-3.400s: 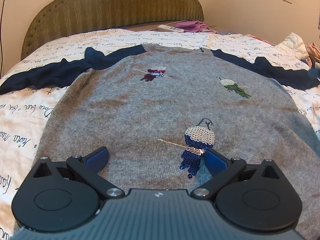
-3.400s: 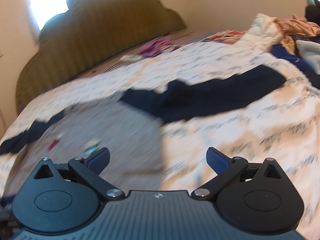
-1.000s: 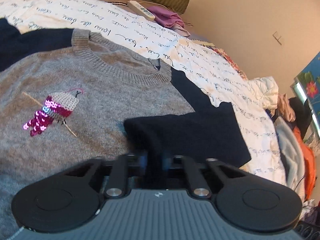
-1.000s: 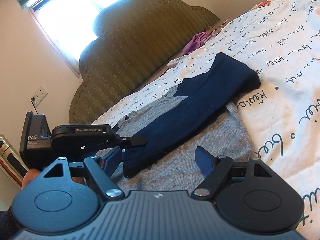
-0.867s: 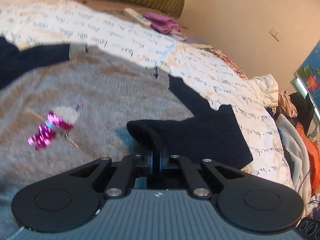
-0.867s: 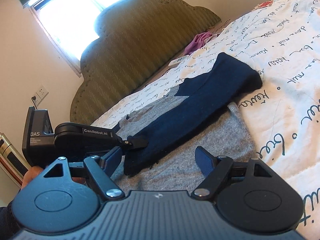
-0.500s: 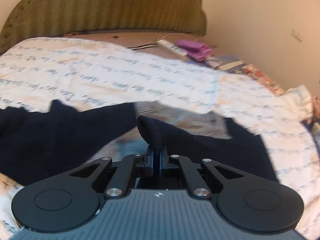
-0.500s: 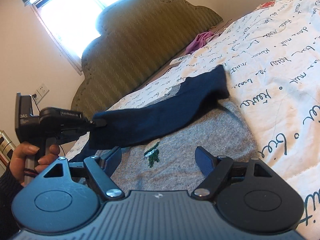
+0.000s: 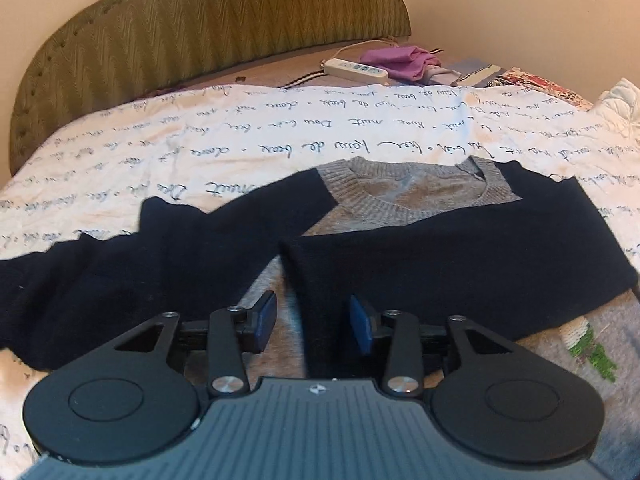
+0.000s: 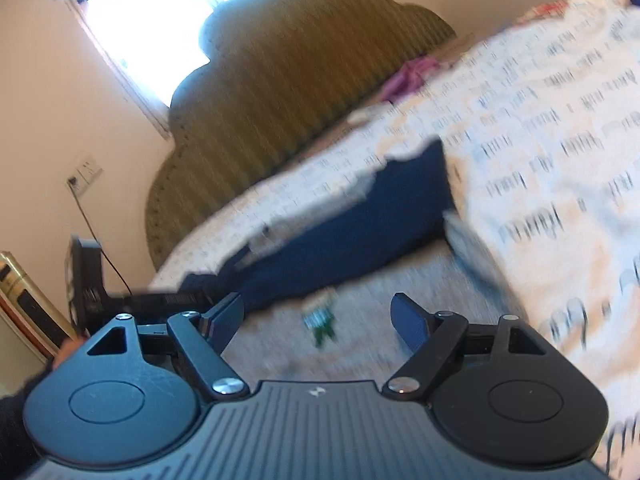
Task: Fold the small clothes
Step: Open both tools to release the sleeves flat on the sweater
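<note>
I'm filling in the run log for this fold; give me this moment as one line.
step: sleeve fold | left gripper: just opened, right sleeve laid across grey sweater | right gripper: open, empty | other sleeve: still spread out

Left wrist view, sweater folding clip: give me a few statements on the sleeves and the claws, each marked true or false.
1. One navy sleeve lies folded across the grey sweater chest. True.
2. The left claw is clamped shut on that sleeve. False: its jaws have just been opening and the pads stand apart, with the cuff lying loose between them.
3. The other navy sleeve is already folded in too. False: it stretches out sideways onto the bedspread.
4. The right claw is open and holds nothing. True.
5. A white power strip lies near the headboard. True.
</note>
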### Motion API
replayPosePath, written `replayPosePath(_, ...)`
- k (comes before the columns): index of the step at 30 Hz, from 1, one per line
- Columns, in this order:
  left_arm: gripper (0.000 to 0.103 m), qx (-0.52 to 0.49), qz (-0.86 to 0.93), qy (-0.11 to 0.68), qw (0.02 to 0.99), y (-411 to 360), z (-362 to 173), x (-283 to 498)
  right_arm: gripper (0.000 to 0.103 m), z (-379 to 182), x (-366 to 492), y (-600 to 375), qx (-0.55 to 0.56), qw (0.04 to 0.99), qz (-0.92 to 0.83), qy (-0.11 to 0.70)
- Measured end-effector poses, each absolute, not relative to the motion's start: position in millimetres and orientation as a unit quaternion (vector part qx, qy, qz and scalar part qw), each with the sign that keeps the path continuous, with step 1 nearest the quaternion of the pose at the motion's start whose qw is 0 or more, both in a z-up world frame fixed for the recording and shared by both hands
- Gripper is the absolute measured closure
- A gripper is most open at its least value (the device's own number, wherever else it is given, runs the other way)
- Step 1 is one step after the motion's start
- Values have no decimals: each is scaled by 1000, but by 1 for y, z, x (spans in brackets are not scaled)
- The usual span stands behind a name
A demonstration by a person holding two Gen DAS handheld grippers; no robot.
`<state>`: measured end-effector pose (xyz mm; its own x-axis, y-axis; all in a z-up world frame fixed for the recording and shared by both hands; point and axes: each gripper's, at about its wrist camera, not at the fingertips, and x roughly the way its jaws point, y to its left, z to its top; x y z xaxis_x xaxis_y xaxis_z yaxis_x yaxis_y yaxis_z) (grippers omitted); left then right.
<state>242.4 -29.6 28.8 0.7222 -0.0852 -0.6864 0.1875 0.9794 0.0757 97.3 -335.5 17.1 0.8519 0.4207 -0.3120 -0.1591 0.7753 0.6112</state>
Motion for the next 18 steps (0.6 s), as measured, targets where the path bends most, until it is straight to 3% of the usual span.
replayPosePath(4, 56, 66, -62, 356, 930, -27, 33, 238, 17, 46, 148, -322, 224, 938, 149, 219)
replayPosePath(9, 52, 56, -71, 340, 936, -37, 37, 234, 17, 39, 209, -307, 158, 948, 95, 258)
replayPosePath(18, 47, 57, -87, 356, 929, -47, 14, 242, 17, -4, 237, -319, 169, 927, 57, 330)
